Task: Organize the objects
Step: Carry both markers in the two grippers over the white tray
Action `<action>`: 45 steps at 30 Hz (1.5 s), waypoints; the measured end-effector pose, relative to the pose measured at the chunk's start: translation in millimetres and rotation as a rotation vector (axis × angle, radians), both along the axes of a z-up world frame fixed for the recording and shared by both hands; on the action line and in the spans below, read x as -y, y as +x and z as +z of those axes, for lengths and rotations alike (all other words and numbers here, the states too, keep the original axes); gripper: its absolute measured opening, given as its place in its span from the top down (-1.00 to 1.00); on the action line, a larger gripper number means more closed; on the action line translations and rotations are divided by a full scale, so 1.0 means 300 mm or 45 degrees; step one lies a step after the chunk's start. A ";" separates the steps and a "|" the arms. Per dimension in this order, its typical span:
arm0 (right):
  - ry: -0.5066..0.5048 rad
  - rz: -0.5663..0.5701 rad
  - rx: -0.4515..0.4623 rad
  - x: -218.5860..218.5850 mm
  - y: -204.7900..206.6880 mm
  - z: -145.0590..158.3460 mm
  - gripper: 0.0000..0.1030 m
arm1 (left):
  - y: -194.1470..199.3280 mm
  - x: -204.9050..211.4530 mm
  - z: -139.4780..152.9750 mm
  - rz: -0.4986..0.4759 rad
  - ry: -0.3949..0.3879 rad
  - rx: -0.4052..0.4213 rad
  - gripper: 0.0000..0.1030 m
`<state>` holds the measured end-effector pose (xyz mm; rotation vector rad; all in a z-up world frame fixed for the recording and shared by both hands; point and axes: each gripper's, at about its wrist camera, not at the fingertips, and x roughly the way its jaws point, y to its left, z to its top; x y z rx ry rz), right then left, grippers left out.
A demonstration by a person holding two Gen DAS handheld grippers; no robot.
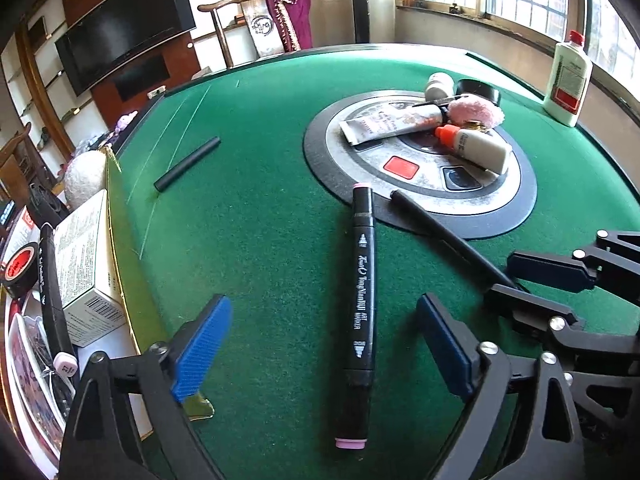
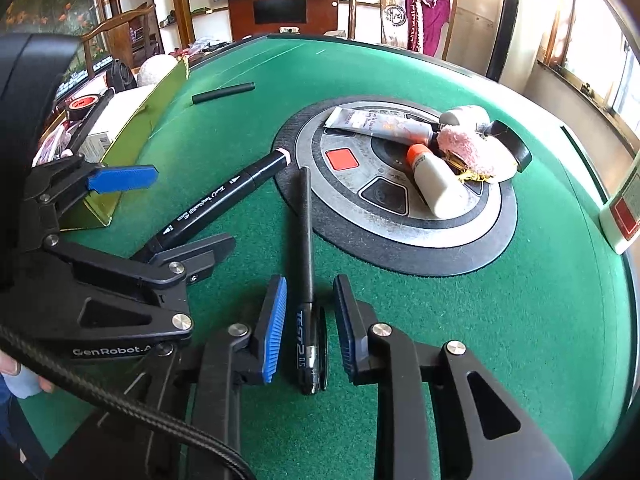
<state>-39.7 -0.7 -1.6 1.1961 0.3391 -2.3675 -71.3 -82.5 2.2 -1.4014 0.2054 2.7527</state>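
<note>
A black art marker (image 1: 362, 300) with pink ends lies on the green felt table (image 1: 260, 220) between the wide-open fingers of my left gripper (image 1: 320, 344); nothing touches it. It also shows in the right wrist view (image 2: 224, 200). A thin black pen (image 2: 308, 280) lies between the fingers of my right gripper (image 2: 310, 328), which is open around its lower end with small gaps on both sides. The pen also shows in the left wrist view (image 1: 448, 236), with the right gripper (image 1: 532, 284) at its end.
The round centre panel (image 2: 400, 184) holds a cream tube (image 2: 380, 124), a small orange-capped bottle (image 2: 436, 184), a pink puff (image 2: 468, 148) and a black jar (image 2: 516, 144). A black stick (image 1: 188, 164) lies far left. A gold-edged box (image 1: 120, 248) of items stands left. A white bottle (image 1: 568, 80) stands far right.
</note>
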 end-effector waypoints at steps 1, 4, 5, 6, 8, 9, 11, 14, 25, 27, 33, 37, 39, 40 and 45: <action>0.003 0.000 -0.003 0.001 0.001 0.000 0.58 | 0.000 -0.001 0.000 0.000 0.000 0.001 -0.76; 0.014 -0.010 -0.019 0.001 0.006 0.001 0.78 | 0.007 -0.004 0.001 -0.004 -0.005 -0.002 -0.71; 0.003 -0.022 -0.015 -0.003 0.005 0.002 0.78 | 0.012 -0.006 0.003 -0.018 0.016 -0.003 -0.45; -0.004 -0.023 -0.014 -0.004 0.005 0.001 0.79 | 0.019 -0.007 0.005 -0.042 0.045 -0.001 -0.31; -0.028 -0.031 -0.002 -0.015 0.002 0.004 0.79 | 0.030 -0.014 0.009 -0.033 0.000 -0.025 0.35; -0.060 -0.041 0.012 -0.028 0.000 0.006 0.79 | 0.032 -0.013 0.010 -0.018 -0.036 -0.039 0.59; -0.091 -0.063 0.007 -0.047 -0.004 0.017 0.79 | 0.028 -0.001 0.004 0.000 -0.060 -0.051 0.78; -0.166 -0.089 0.013 -0.077 -0.010 0.040 0.79 | 0.027 0.016 0.016 0.002 -0.005 -0.057 0.78; -0.233 -0.095 0.005 -0.091 -0.005 0.068 0.79 | 0.062 0.064 0.110 0.003 0.172 -0.192 0.78; -0.252 -0.091 0.010 -0.092 -0.006 0.071 0.79 | 0.066 0.066 0.120 0.002 0.180 -0.206 0.78; -0.317 -0.073 0.012 -0.083 0.004 0.092 0.79 | 0.082 0.078 0.152 0.038 0.151 -0.263 0.78; -0.353 -0.052 0.014 -0.057 0.007 0.108 0.79 | 0.100 0.106 0.183 0.074 0.157 -0.315 0.78; -0.375 -0.043 0.016 -0.035 0.010 0.117 0.79 | 0.110 0.124 0.201 0.098 0.162 -0.346 0.78; -0.384 -0.040 0.016 -0.026 0.016 0.120 0.79 | 0.114 0.134 0.207 0.113 0.160 -0.361 0.78; -0.400 0.001 -0.004 0.051 0.042 0.154 0.78 | 0.132 0.192 0.238 0.176 0.174 -0.413 0.78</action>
